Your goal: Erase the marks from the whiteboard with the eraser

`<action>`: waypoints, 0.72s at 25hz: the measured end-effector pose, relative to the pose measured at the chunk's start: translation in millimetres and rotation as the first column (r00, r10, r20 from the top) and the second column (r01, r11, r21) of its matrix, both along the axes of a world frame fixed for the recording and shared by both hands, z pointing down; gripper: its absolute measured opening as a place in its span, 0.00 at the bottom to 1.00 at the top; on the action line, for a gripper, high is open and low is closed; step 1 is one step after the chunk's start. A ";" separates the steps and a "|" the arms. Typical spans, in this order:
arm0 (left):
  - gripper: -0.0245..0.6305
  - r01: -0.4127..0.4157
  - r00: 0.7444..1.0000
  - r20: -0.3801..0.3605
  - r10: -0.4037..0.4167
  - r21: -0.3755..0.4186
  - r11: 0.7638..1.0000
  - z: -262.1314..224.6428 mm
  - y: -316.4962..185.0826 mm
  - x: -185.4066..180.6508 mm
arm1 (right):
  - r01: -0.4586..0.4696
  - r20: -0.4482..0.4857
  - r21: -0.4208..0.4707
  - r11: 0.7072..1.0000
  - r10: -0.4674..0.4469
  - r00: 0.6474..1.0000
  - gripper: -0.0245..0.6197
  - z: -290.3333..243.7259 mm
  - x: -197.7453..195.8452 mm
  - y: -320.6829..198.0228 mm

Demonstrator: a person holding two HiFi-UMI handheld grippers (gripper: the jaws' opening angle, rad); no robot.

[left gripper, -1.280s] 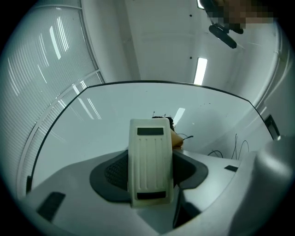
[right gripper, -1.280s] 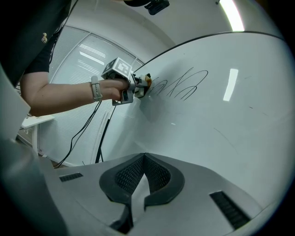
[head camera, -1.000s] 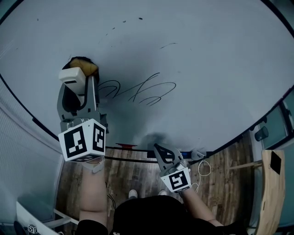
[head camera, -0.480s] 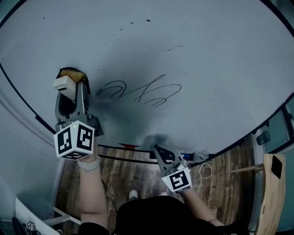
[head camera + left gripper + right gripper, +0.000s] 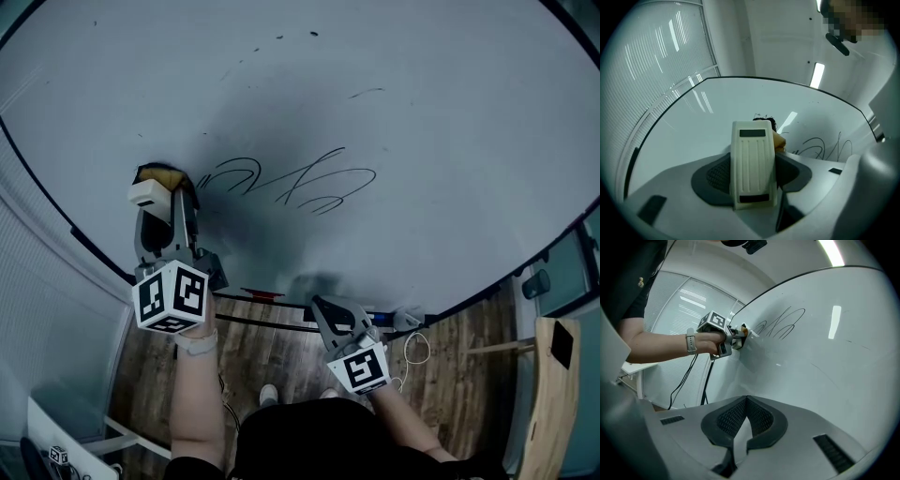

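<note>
The whiteboard fills the head view and carries a black scribble at its middle. The same scribble shows in the left gripper view. My left gripper is shut on the eraser, a cream plastic block with a tan and dark felt face. The felt presses on the board just left of the scribble's left end. My right gripper hangs low by the board's bottom edge, shut with nothing in it, its jaws meeting.
Small dots and a short stroke mark the upper board. A tray along the bottom edge holds a red marker. A white cable hangs over the wood floor, and a wooden piece stands at the right.
The left gripper has slid the eraser down the board, from above the scribble's left end to level with it. The right gripper has stayed put.
</note>
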State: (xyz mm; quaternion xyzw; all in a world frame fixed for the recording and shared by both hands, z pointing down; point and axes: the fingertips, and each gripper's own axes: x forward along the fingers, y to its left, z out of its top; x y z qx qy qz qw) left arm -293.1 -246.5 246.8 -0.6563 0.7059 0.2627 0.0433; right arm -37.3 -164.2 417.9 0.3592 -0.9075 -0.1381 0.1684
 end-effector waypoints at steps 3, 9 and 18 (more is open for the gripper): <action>0.43 -0.019 1.000 -0.024 0.019 0.008 1.000 -1.4 2.5 24.3 | -0.008 0.004 0.000 1.000 0.008 1.000 0.08 -0.6 9.8 2.0; 0.42 -0.022 0.999 0.043 0.021 0.025 0.999 -34.1 2.2 69.0 | -0.033 0.000 0.009 0.999 0.033 0.999 0.08 -3.4 42.0 2.6; 0.42 -0.023 0.980 0.199 0.006 0.087 0.996 -81.7 9.0 179.1 | -0.100 0.017 0.020 0.995 0.100 0.995 0.08 -8.3 124.5 5.4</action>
